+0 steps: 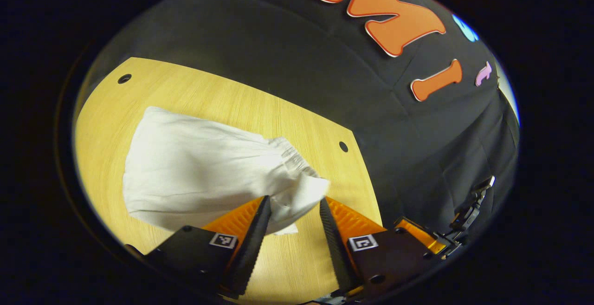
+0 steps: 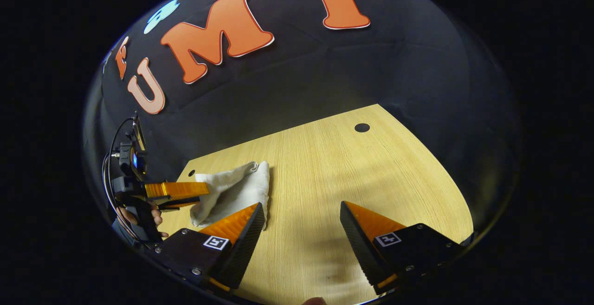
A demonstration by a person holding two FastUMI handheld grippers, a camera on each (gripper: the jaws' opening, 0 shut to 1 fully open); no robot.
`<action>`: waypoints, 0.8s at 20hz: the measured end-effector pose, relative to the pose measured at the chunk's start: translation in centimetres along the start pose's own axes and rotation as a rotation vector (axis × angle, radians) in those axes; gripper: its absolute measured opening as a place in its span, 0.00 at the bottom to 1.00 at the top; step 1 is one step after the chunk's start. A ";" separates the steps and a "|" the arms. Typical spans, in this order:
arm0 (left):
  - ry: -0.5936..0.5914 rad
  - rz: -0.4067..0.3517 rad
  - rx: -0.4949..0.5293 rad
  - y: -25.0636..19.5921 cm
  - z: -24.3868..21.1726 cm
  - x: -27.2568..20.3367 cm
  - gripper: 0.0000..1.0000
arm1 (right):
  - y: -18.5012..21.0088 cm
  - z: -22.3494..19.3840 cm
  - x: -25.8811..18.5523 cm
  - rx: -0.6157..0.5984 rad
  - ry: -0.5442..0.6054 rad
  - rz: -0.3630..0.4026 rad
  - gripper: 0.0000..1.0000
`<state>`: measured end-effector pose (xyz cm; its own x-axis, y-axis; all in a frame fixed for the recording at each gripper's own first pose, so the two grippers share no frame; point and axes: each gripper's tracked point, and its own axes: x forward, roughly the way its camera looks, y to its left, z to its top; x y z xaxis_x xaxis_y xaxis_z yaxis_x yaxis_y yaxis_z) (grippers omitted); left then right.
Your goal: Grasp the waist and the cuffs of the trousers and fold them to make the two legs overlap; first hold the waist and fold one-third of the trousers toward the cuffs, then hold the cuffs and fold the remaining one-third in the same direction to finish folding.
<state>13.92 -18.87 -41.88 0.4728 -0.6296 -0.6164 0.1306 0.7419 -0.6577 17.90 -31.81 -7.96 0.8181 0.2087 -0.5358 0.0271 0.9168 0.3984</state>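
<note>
Here the left gripper (image 1: pixel 292 210) stands with its jaws parted, and a bunched corner of the white trousers (image 1: pixel 204 175) pokes up between them; the cloth fills part of the gap but the fingers do not look pressed onto it, so it reads as open around the fabric, either about to close or having let go, though the fisheye view makes contact hard to judge. The gathered, elastic-looking band near that corner suggests this is the waist end. Beyond the jaws the trousers lie as a compact, already doubled bundle on the wooden table (image 1: pixel 297 119), toward the far left side of the board. In the right gripper view, the right gripper (image 2: pixel 301 214) has its jaws wide apart over bare table and holds nothing; the trousers (image 2: pixel 236 189) sit just beside its left finger, and farther off the left gripper (image 2: pixel 185 193), held by a hand (image 2: pixel 153 219), reaches into the near edge of the cloth. Judging from how short the bundle is, the leg overlap looks done and one of the third-folds is in hand or nearly finished. The next move calls for a firm pinch on the loose end by both grippers, lifted together and carried across the bundle, keeping the layers square so nothing slides.
</note>
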 end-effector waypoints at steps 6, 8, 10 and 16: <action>-0.077 0.055 0.097 0.8 1.6 -4.9 0.98 | 2.4 1.0 0.1 -0.051 -0.024 0.038 0.99; -0.118 0.100 0.152 1.3 2.3 -7.1 0.98 | 3.5 1.3 -0.1 -0.082 -0.039 0.048 0.98; -0.172 0.156 0.228 1.7 3.3 -9.0 0.98 | 4.9 1.9 -0.8 -0.126 -0.066 0.063 0.98; -0.353 0.319 0.411 2.4 6.1 -16.7 0.98 | 9.7 4.7 -2.8 -0.233 -0.181 0.106 0.98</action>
<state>11.63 -5.14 -30.57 0.7936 -0.3005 -0.5291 0.2265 0.9529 -0.2017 18.54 -25.08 0.93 0.8988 0.2621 -0.3513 -0.1787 0.9510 0.2524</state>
